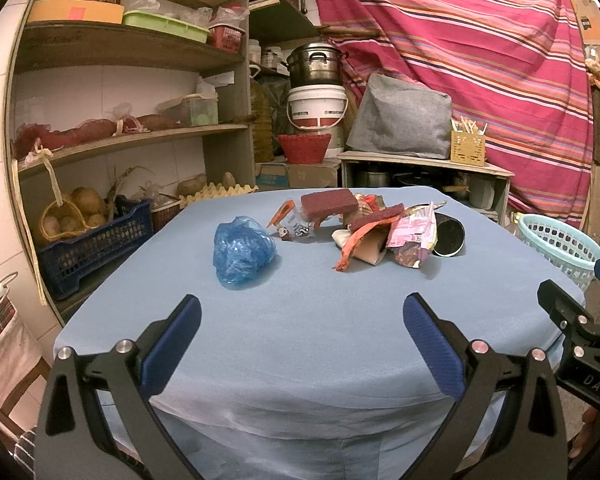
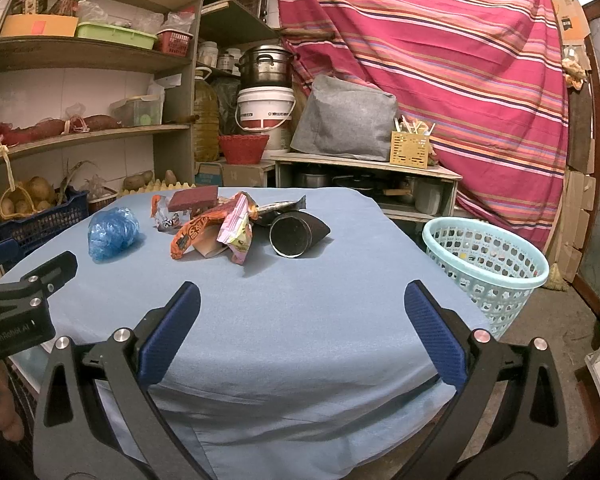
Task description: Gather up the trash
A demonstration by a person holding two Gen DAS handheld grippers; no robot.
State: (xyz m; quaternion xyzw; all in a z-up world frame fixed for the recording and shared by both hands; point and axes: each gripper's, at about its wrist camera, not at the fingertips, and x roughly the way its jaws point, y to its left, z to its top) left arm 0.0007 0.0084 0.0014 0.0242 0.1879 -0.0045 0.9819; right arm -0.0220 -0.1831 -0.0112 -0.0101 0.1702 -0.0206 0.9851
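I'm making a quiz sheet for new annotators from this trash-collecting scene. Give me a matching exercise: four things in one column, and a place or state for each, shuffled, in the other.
Things:
1. blue plastic bag
2. dark can
3. laundry-style basket
4. maroon sponge

Places or states:
A. on the floor, right of the table
B. lying on its side, open end toward the cameras
C. crumpled, alone at the left of the trash
D. resting on top of the wrapper pile, at the back

Pairs: 1-C, 2-B, 3-A, 4-D
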